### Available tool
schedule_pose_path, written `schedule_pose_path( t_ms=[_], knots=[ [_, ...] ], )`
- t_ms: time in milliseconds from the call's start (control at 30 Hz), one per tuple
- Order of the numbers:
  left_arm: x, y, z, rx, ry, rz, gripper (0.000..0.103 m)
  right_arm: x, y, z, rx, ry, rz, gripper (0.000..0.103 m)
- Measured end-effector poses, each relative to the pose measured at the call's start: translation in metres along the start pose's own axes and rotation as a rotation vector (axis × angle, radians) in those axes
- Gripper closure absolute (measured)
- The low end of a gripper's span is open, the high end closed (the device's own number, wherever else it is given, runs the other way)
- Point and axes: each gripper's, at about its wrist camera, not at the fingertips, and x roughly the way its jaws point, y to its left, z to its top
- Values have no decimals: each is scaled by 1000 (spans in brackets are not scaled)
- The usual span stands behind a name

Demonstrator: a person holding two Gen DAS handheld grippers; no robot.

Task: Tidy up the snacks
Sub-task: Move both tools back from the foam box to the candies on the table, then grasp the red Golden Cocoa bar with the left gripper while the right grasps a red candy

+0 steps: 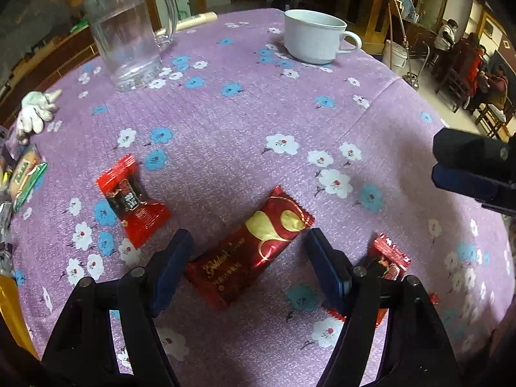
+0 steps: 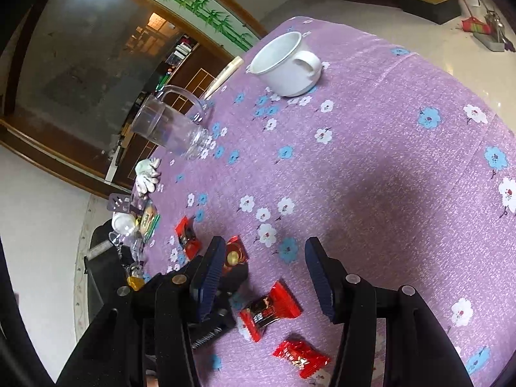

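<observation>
Right gripper [image 2: 262, 271] hangs above the purple floral tablecloth [image 2: 371, 167], jaws spread, nothing between them. Red-and-black snack packet [image 2: 269, 311] lies below the gap; a red candy packet [image 2: 301, 356] lies nearer the camera. Left gripper [image 2: 222, 293] is partly visible behind the left finger. White cup [image 2: 285, 64] and clear glass pitcher [image 2: 171, 127] stand at the far edge.

Pale tiled floor [image 2: 380, 16]; bamboo-painted wall [image 2: 193, 0]; wooden door frame [image 1: 380, 0].

**Counts on the counter**

Red snack packets: four, namely one long [image 1: 250, 248] and three small [image 1: 130, 200] [image 1: 388, 262] [image 2: 301, 356]. Green-edged biscuit pack [image 1: 25, 177]: one. White cup [image 1: 314, 37]: one. Clear jug [image 1: 127, 34]: one. White glove [image 1: 35, 113]: one.
</observation>
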Motion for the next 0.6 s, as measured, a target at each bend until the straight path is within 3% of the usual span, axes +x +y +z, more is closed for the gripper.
schedule_pose_path(
  t_ms=[67, 133, 400, 500, 600],
  knots=[
    [0, 2, -1, -31, -5, 7, 30, 0, 1, -1, -2, 2, 4, 49],
    [-1, 2, -3, -51, -12, 2, 38, 0, 3, -1, -8, 2, 4, 49],
    [-26, -2, -38, -77, -68, 125, 69, 3, 6, -5, -23, 22, -23, 48],
    [-28, 10, -42, -128, -70, 175, 70, 11, 12, -12, -57, 55, -98, 48],
    [-30, 19, -45, -153, -57, 155, 70, 18, 14, -20, -74, 76, -143, 48]
  ],
)
